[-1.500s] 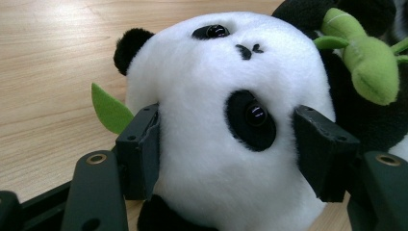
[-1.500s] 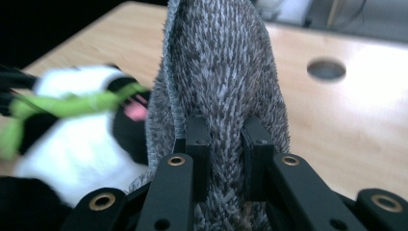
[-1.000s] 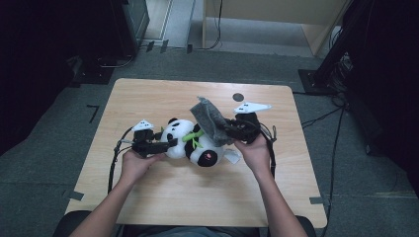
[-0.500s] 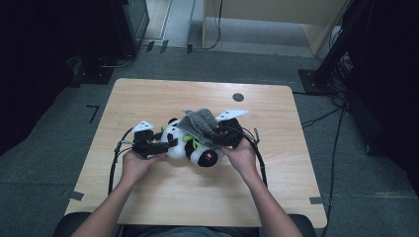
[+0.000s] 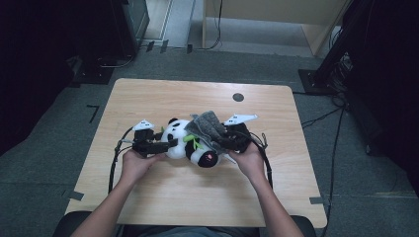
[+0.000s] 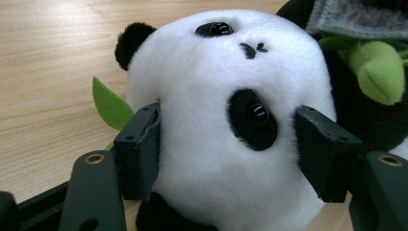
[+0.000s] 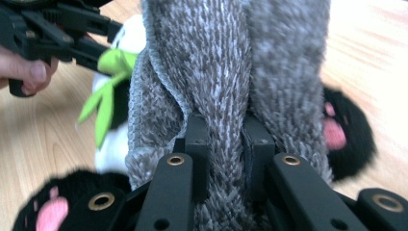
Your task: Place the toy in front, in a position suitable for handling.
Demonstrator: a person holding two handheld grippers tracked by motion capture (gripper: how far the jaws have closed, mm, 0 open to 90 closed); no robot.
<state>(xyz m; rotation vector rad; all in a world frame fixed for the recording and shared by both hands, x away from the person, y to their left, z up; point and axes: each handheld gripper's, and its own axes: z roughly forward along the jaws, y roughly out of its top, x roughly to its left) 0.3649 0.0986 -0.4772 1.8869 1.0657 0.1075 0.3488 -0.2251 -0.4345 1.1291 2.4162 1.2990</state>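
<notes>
So the grey knitted cloth [image 7: 231,72] lies draped over the panda [image 5: 190,143] at mid tabletop [image 5: 207,197]. My right tool [image 7: 225,139] pinches its folds; my left tool [image 6: 231,144] clamps the head. Covering looks partly done, though I cannot judge the far side.

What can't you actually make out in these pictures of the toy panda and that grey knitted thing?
- Panda, left claw view: its body is cut off by the picture's right edge and covered by the grey knitted cloth.
- Right claw view: the cloth hides the panda's belly; the paws are blurred.
- High view: the dark round spot on the table is too small to identify.
</notes>
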